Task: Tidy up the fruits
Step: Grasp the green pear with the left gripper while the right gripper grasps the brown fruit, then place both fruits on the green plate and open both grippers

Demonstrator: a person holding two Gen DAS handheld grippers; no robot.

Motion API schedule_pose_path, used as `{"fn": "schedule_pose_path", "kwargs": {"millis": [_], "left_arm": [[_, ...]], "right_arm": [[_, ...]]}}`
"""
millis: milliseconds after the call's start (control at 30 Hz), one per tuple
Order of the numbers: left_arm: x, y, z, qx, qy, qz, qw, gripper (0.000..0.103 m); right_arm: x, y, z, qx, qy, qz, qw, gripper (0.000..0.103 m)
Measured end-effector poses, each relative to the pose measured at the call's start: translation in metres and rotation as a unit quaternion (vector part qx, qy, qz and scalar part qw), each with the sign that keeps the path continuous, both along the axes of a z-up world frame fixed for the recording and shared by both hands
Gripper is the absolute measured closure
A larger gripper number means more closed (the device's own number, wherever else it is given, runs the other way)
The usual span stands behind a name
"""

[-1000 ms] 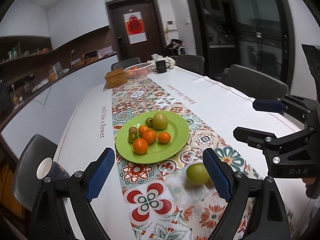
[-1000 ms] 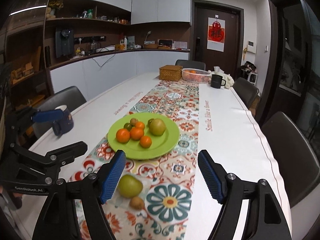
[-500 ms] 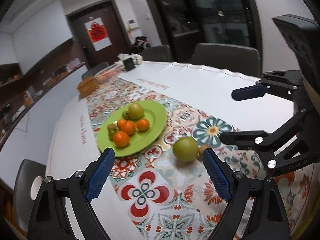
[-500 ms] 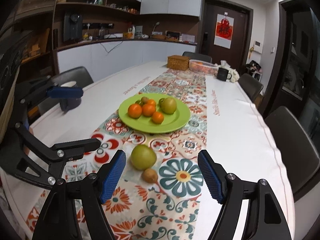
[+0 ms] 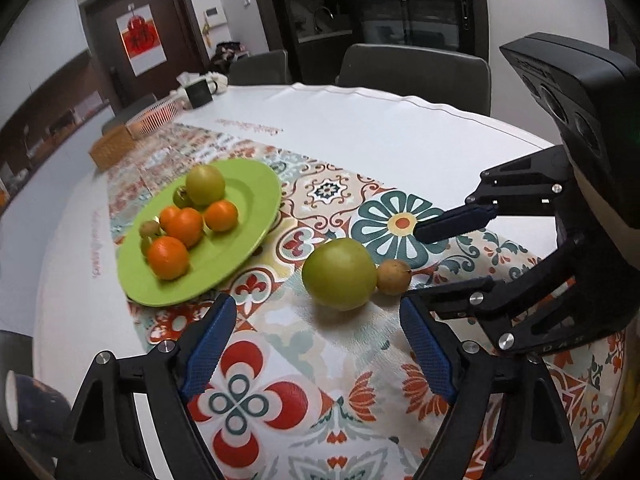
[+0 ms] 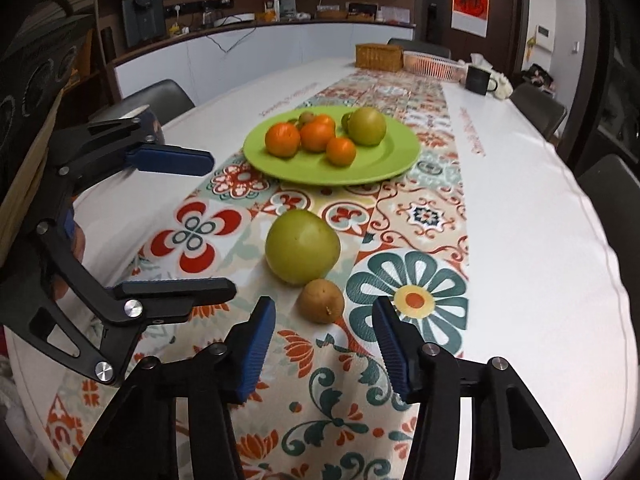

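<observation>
A large green apple [image 5: 339, 274] lies on the patterned runner with a small brown kiwi [image 5: 393, 277] touching it. The apple [image 6: 302, 246] and kiwi [image 6: 321, 301] also show in the right wrist view. A green plate [image 5: 256, 192] holds several oranges, a green apple and small kiwis; it also shows in the right wrist view [image 6: 384, 160]. My left gripper [image 5: 318, 346] is open and empty, just short of the loose apple. My right gripper [image 6: 323, 342] is open and empty, just short of the kiwi. Each gripper shows in the other's view.
A wicker box [image 6: 378, 56], a white basket [image 6: 430, 65] and a black mug [image 6: 478, 80] stand at the table's far end. Grey chairs [image 5: 414, 74] line the sides. A mug [image 5: 28, 404] stands at the near left edge.
Both grippers have moved down and closer to the loose apple and kiwi. The right gripper's fingers have narrowed somewhat. The fruits have not moved.
</observation>
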State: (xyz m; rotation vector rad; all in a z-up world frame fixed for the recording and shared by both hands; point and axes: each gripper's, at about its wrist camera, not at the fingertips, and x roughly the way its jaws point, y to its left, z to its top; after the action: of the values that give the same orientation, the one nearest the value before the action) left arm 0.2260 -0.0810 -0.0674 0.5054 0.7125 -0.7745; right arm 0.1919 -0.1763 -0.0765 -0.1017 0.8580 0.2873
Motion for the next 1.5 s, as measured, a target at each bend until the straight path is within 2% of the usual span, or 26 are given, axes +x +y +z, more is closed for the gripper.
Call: {"fn": "schedule_pose_path", "kwargs": {"millis": [167, 267, 333, 367, 600, 867, 1000, 1233, 1500], "left_arm": [[0.006, -0.003, -0.005, -0.009, 0.022, 0.0, 0.9997, 0.019], [0.008, -0.006, -0.006, -0.017, 0.03, 0.003, 0.9994, 0.02], [0.008, -0.008, -0.006, -0.02, 0.035, 0.008, 0.9992, 0.02], [0.009, -0.01, -0.007, -0.022, 0.037, 0.01, 0.9991, 0.021], [0.014, -0.022, -0.014, -0.032, 0.058, 0.05, 0.9965, 0.026], [0.028, -0.03, -0.023, -0.059, 0.108, 0.109, 0.9864, 0.044], [0.032, -0.033, -0.027, -0.06, 0.115, 0.139, 0.9818, 0.054], [0.027, -0.031, -0.024, -0.068, 0.129, 0.167, 0.9752, 0.054], [0.008, -0.026, -0.007, -0.082, 0.119, 0.186, 0.9719, 0.054]], "right_arm": [[0.01, 0.001, -0.009, 0.006, 0.011, 0.009, 1.0, 0.058], [0.015, -0.002, -0.012, 0.016, 0.019, 0.013, 1.0, 0.064], [0.017, -0.003, -0.014, 0.021, 0.025, 0.017, 0.999, 0.073], [0.017, -0.004, -0.014, 0.025, 0.025, 0.017, 0.999, 0.074], [0.009, -0.026, -0.009, 0.031, 0.018, -0.028, 0.999, 0.074], [0.01, -0.046, -0.006, 0.039, 0.01, -0.061, 0.997, 0.074], [0.009, -0.048, -0.004, 0.046, 0.005, -0.064, 0.997, 0.074], [0.004, -0.055, 0.0, 0.056, -0.003, -0.073, 0.996, 0.074], [-0.006, -0.058, 0.014, 0.064, -0.02, -0.076, 0.995, 0.074]]}}
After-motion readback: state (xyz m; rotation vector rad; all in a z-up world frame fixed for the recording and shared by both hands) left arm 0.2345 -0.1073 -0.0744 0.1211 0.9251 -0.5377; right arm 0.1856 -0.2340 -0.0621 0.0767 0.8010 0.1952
